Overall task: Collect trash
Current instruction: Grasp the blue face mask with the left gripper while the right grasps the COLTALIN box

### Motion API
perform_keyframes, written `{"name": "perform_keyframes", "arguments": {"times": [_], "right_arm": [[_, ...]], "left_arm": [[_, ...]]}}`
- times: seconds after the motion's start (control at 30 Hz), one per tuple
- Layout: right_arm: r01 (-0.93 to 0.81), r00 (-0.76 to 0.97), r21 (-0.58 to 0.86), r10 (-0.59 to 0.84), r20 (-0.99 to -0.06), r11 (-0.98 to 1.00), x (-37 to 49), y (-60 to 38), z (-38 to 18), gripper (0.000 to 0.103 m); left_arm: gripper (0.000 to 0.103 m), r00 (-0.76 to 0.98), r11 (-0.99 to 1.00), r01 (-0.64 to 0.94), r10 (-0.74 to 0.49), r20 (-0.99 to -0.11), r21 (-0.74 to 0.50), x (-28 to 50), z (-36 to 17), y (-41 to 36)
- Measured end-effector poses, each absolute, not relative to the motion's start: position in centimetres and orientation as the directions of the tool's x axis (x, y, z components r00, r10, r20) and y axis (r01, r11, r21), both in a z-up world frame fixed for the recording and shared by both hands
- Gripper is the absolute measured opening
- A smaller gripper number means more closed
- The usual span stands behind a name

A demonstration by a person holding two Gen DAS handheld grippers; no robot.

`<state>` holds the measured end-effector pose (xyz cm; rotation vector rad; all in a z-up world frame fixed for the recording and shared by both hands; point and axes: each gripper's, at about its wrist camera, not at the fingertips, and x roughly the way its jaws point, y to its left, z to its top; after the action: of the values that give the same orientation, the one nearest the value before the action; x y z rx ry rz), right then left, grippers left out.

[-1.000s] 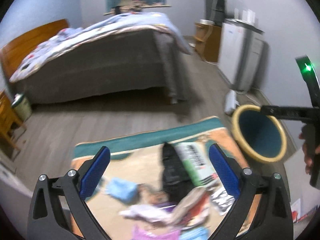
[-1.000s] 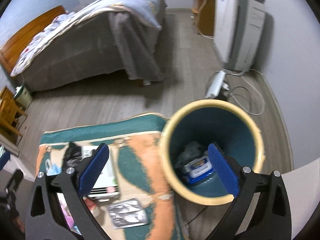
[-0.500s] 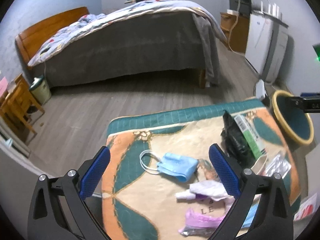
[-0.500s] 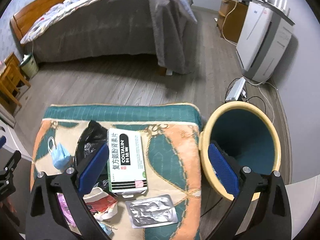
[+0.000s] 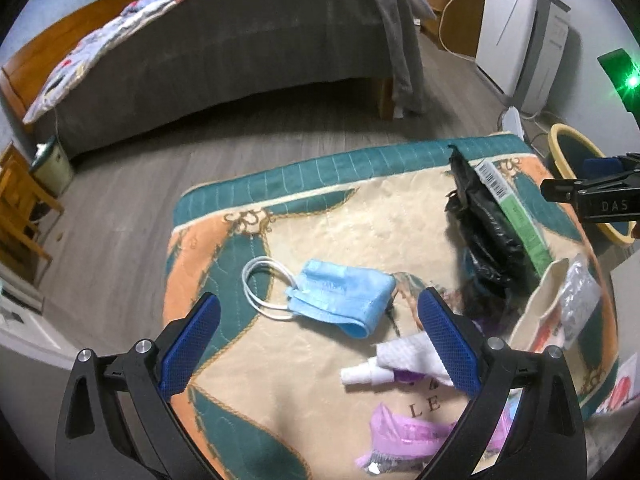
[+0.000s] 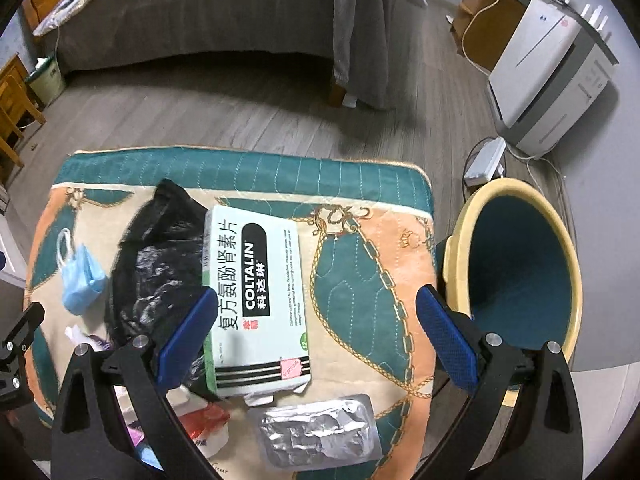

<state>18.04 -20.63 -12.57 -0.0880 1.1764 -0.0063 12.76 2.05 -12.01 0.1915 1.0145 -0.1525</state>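
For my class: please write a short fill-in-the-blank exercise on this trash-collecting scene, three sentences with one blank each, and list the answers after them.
1. The face mask lying on the patterned mat is ____ in colour.
2. The brand word on the medicine box reads ____.
3. The jaws of the left gripper and the right gripper are both ____ and hold nothing.

Answers: blue; COLTALIN; open

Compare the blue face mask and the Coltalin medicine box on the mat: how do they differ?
The face mask is soft blue fabric, folded, with white ear loops; the Coltalin medicine box is a rigid, flat, printed white-and-green carton. The mask lies alone on bare mat; the box's edge overlaps a black plastic bag. Neither is gripped.
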Motion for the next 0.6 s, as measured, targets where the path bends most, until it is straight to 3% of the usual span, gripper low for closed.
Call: {"name": "perform_keyframes", "arguments": {"times": [0.27, 0.6], "right_arm": [[0.001, 0.305, 0.013, 0.012, -0.952, 1.0, 18.8, -21.0, -15.4, 0.097], [0.086, 0.27, 0.227, 0.197, -0.943, 0.97, 19.7, -22.6, -16.3, 0.097]], "left_arm": [[0.098, 0.448, 0.968, 0.241, -0.049, -0.893, 0.068, 13.7, -14.2, 1.0], [0.095, 0.396, 0.952, 0.289, -0.019, -0.918, 0.105, 14.8, -15.9, -1.1]]}}
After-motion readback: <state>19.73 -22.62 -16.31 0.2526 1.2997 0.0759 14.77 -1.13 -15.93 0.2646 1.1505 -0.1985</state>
